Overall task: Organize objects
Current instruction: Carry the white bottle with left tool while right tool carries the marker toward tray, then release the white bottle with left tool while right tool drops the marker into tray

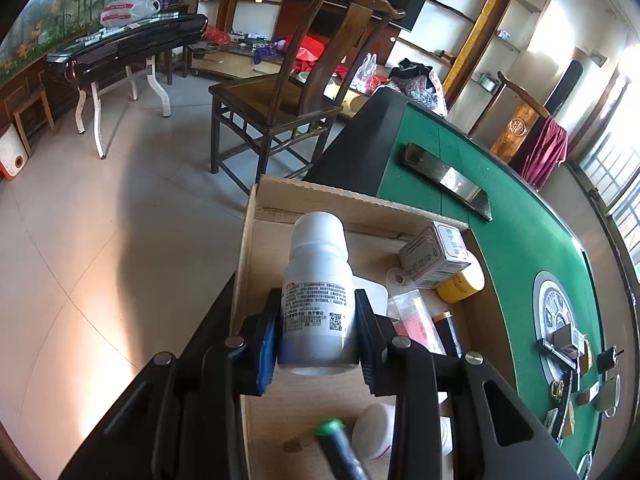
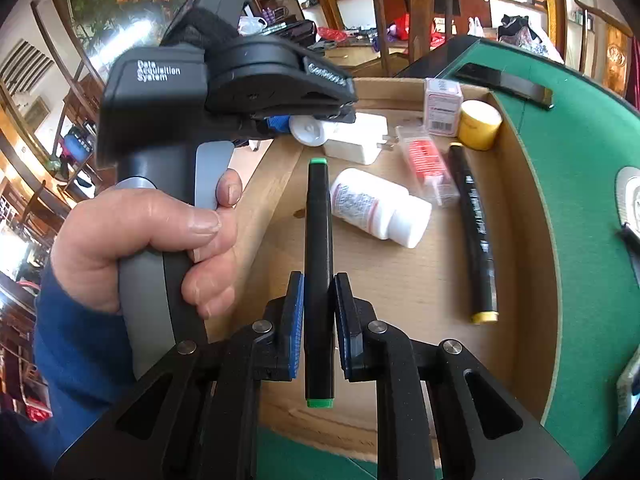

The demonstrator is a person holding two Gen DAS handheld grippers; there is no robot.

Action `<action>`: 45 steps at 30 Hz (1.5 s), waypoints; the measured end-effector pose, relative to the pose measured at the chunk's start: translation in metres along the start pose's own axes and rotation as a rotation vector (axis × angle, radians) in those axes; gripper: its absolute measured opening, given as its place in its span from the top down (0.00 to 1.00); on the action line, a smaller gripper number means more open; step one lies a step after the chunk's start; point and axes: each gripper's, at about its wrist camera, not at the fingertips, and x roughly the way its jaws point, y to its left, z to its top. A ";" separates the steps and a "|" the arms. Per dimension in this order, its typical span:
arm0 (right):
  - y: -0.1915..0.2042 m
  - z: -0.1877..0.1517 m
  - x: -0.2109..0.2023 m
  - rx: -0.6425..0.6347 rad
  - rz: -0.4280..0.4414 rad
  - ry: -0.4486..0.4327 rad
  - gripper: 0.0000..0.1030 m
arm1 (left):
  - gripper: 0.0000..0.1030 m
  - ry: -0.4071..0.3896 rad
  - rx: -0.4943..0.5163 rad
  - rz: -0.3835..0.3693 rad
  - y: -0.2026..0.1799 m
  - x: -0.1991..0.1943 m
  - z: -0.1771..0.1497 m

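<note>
My left gripper point(image 1: 318, 336) is shut on a white pill bottle point(image 1: 318, 280), cap pointing away, held over the left part of a shallow cardboard box point(image 1: 256, 248). My right gripper point(image 2: 319, 320) is shut on a black marker with green ends point(image 2: 319, 256), held over the same cardboard box point(image 2: 520, 208). The marker's green tip point(image 1: 329, 427) also shows low in the left wrist view. In the right wrist view a hand point(image 2: 152, 240) grips the left gripper's handle at the box's left wall, and the white bottle's cap point(image 2: 307, 130) peeks out from its jaws.
The box holds another white bottle point(image 2: 376, 208) lying down, a black marker with a yellow end point(image 2: 476, 232), a clear packet with red print point(image 2: 428, 164), a yellow-lidded jar point(image 2: 478, 124), a small carton point(image 2: 442, 108) and a white charger point(image 2: 354, 138). Green felt table point(image 1: 508, 232); wooden chair point(image 1: 288, 100) beyond.
</note>
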 end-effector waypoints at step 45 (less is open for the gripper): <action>-0.036 -0.018 -0.027 0.107 0.074 -0.074 0.86 | 0.45 -0.142 -0.042 -0.031 -0.005 -0.023 0.004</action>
